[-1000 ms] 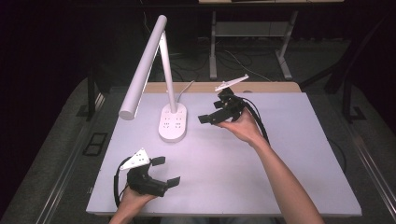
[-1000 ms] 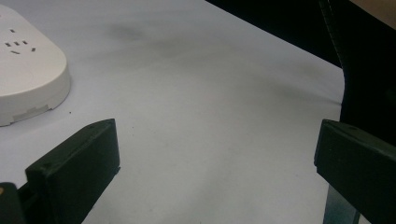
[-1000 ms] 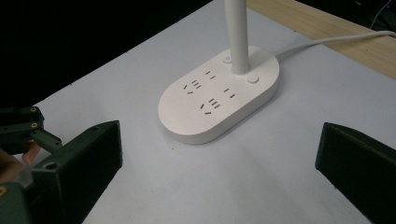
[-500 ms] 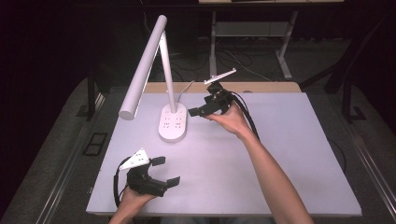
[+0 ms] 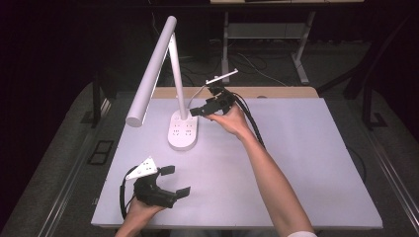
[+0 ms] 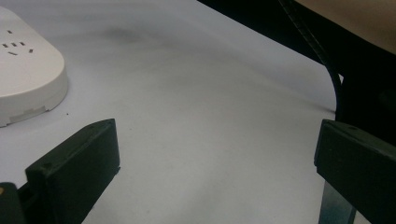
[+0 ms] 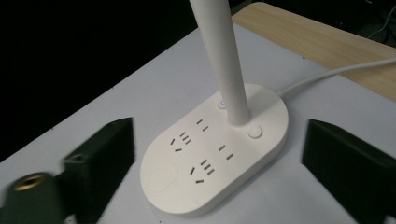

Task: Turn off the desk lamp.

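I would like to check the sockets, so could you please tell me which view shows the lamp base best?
The right gripper view: the lamp base lies close between its open tongs, sockets and buttons plain. The high view shows the whole base but small. The left gripper view catches just one edge.

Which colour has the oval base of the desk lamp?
White oval plastic lamp base; clearest in right gripper view.

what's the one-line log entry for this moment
right gripper: open, above lamp base | left gripper: open, near table front edge | lamp upright
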Tool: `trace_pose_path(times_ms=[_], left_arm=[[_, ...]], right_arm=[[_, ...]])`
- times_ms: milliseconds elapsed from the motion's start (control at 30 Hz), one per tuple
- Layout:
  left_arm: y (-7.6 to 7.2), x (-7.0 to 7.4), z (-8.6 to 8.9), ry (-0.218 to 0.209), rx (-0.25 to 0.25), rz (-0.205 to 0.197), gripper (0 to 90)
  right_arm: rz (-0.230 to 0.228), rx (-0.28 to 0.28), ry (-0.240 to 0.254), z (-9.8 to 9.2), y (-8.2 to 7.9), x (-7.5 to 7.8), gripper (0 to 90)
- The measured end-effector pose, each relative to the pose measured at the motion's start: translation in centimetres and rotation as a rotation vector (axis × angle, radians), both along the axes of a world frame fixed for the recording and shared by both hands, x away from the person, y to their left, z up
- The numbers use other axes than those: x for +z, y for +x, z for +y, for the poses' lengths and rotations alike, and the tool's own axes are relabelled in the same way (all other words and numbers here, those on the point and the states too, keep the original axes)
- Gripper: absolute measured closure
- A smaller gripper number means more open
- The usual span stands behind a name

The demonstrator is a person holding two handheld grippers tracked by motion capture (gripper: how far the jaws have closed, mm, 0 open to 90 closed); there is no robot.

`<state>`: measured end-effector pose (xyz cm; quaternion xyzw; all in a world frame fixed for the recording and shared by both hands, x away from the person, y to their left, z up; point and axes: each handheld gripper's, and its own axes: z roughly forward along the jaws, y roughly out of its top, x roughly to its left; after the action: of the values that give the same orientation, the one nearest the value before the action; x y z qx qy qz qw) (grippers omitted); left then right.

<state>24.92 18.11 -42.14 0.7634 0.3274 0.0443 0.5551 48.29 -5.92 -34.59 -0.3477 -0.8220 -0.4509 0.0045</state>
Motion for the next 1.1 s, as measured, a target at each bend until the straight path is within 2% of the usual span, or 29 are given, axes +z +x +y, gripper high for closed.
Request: trace_pose_path(times_ms=[33, 100, 200, 233, 333, 500, 533, 600, 700, 933, 1100], left_arm=[[0.0, 0.0, 0.0, 0.002, -0.001, -0.003, 0.0], [0.0, 0.0, 0.1, 0.004, 0.0, -0.009, 0.0], [0.0, 0.1, 0.1, 0.004, 0.0, -0.009, 0.0], [0.0, 0.1, 0.0, 0.002, -0.002, -0.007, 0.0], [0.0, 0.1, 0.1, -0.006, -0.002, -0.006, 0.0], [0.0, 0.1, 0.2, -0.01, 0.001, -0.004, 0.0], [-0.1, 0.1, 0.2, -0.011, 0.002, -0.004, 0.0], [-0.1, 0.1, 0.3, -0.013, 0.003, -0.006, 0.0], [-0.1, 0.1, 0.3, -0.015, 0.005, -0.001, 0.0], [-0.1, 0.1, 0.2, -0.015, 0.0, -0.002, 0.0], [0.0, 0.1, 0.3, -0.016, 0.0, -0.002, 0.0]], right_arm=[[-0.003, -0.001, 0.01, 0.1, 0.1, -0.2, 16.7], [-0.003, -0.015, 0.017, 0.2, 0.5, -0.6, 18.8], [0.002, -0.027, 0.017, 0.3, 0.9, -1.4, 26.9], [0.008, -0.037, 0.014, 0.3, 1.1, -1.7, 32.8], [0.006, -0.057, -0.013, 0.4, 1.4, -2.3, 42.1], [0.023, -0.067, 0.011, 0.6, 2.0, -3.2, 57.0], [0.023, -0.067, 0.011, 0.6, 2.0, -3.2, 57.0], [0.025, -0.083, 0.01, 0.8, 2.3, -3.8, 64.0], [0.02, -0.102, 0.014, 1.0, 2.5, -4.4, 67.2], [0.032, -0.139, 0.056, 1.4, 2.8, -5.2, 82.1], [0.035, -0.173, 0.029, 1.8, 3.0, -6.0, 89.9]])
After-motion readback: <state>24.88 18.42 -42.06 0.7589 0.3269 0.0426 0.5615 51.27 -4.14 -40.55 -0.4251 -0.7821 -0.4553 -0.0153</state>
